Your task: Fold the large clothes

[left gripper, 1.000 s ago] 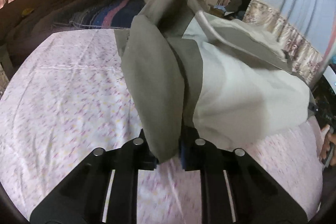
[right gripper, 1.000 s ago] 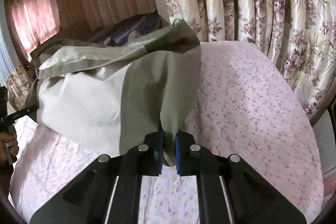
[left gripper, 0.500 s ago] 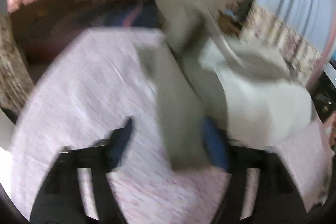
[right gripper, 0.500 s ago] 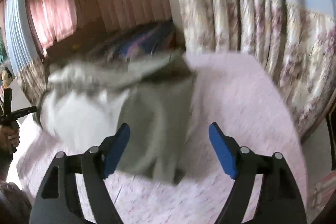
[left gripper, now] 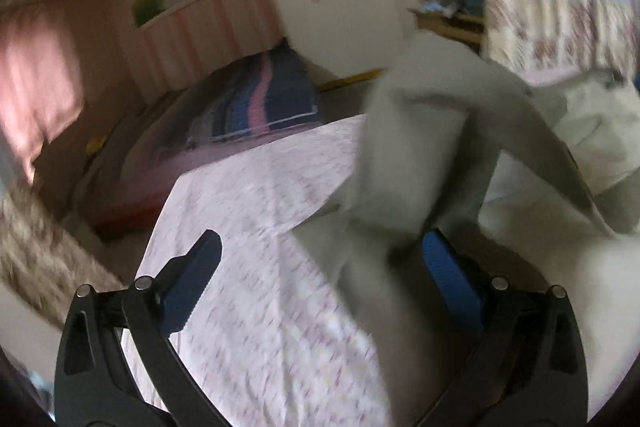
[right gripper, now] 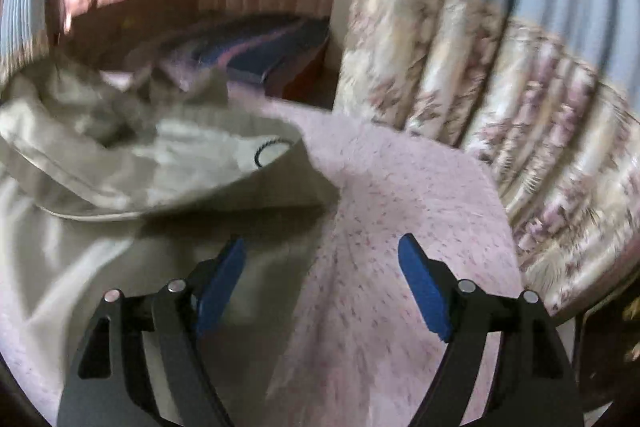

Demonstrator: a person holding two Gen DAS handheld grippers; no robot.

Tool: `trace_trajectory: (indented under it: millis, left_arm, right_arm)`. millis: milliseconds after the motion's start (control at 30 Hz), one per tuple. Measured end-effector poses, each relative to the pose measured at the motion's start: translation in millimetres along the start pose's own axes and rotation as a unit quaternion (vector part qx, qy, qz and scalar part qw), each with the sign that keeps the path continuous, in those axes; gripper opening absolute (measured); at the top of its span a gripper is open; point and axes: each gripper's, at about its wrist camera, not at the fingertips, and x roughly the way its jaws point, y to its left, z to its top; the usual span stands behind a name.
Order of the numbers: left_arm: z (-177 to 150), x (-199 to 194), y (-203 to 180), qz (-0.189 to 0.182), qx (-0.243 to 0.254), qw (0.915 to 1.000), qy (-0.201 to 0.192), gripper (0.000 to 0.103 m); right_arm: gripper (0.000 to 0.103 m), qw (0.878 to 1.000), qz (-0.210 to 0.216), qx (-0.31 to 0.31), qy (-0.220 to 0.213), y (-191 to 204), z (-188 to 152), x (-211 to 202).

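Both grippers stand with fingers spread wide and nothing clamped: the left gripper (left gripper: 320,279) hovers over the pink floral bed (left gripper: 256,227), the right gripper (right gripper: 320,279) over the bed near its curtain-side edge. The grey-beige garment (right gripper: 120,187) lies heaped on the bed, and through the blur it seems to brush the left gripper's right finger (left gripper: 448,275).

Each claw, left (left gripper: 324,275) and right (right gripper: 322,281), is a black frame with silver rivets, slotted cut-outs and blue ribbed pads (right gripper: 424,291).
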Motion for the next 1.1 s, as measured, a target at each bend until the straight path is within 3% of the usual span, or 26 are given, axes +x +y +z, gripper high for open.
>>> trace_trajectory:
  millis: [167, 267, 333, 400, 433, 500, 700, 833, 867, 967, 1033, 1100]
  left_arm:
    - [33.1, 21.9, -22.6, -0.011, 0.059, 0.9981, -0.015, 0.100]
    - [52.1, 31.2, -25.0, -0.034, 0.051, 0.9979, -0.020, 0.100]
    - [60.9, 39.5, -19.9, -0.072, 0.026, 0.9969, -0.018, 0.096]
    - [64.5, 54.4, -17.4, -0.111, 0.006, 0.9936, 0.015, 0.032]
    - [62.7, 63.2, -13.7, -0.124, -0.010, 0.9915, 0.038, 0.001]
    - [58.2, 65.0, -4.2, -0.123, -0.038, 0.9911, 0.036, 0.000]
    - [67.5, 30.6, 42.8, -0.114, -0.140, 0.9835, 0.013, 0.001]
    - [75.8, 48.0, 60.4, -0.077, -0.162, 0.9822, 0.056, 0.007]
    - [73.5, 65.6, 59.9, -0.068, -0.162, 0.9810, 0.082, 0.010]
    - [66.6, 101.4, 55.9, -0.029, -0.161, 0.9803, 0.111, 0.012]
    - [56.5, 121.4, 51.2, -0.007, -0.151, 0.9794, 0.134, 0.015]
    - [49.0, 128.6, 48.9, 0.013, -0.137, 0.9804, 0.141, 0.025]
  right_arm:
    - [0.084, 0.998, 0.061, 0.006, -0.014, 3.2, 33.9, 32.3]
    - [0.086, 0.995, 0.101, 0.024, -0.016, 2.4, 47.9, 47.0]
    - [0.080, 0.992, 0.120, 0.034, -0.012, 2.6, 52.8, 56.5]
    - [0.033, 0.992, 0.119, 0.044, -0.019, 2.8, 55.4, 57.5]
    - [0.023, 0.991, 0.119, 0.048, -0.026, 1.9, 54.7, 54.8]
    - [0.015, 0.991, 0.111, 0.057, -0.052, -0.7, 57.2, 43.3]
    - [0.014, 0.981, 0.103, 0.102, -0.126, -13.1, 92.9, 4.4]
    - [0.015, 0.979, 0.106, 0.161, -0.068, -24.8, 114.3, 41.7]
    - [0.017, 0.981, 0.093, 0.161, -0.046, -24.7, 114.5, 58.7]
    - [0.023, 0.986, 0.050, 0.158, 0.017, -21.8, 104.0, 104.5]
    - [0.033, 0.987, 0.025, 0.153, 0.038, -20.9, 93.1, 119.5]
    - [0.056, 0.987, 0.009, 0.155, 0.043, -25.8, 88.0, 117.0]
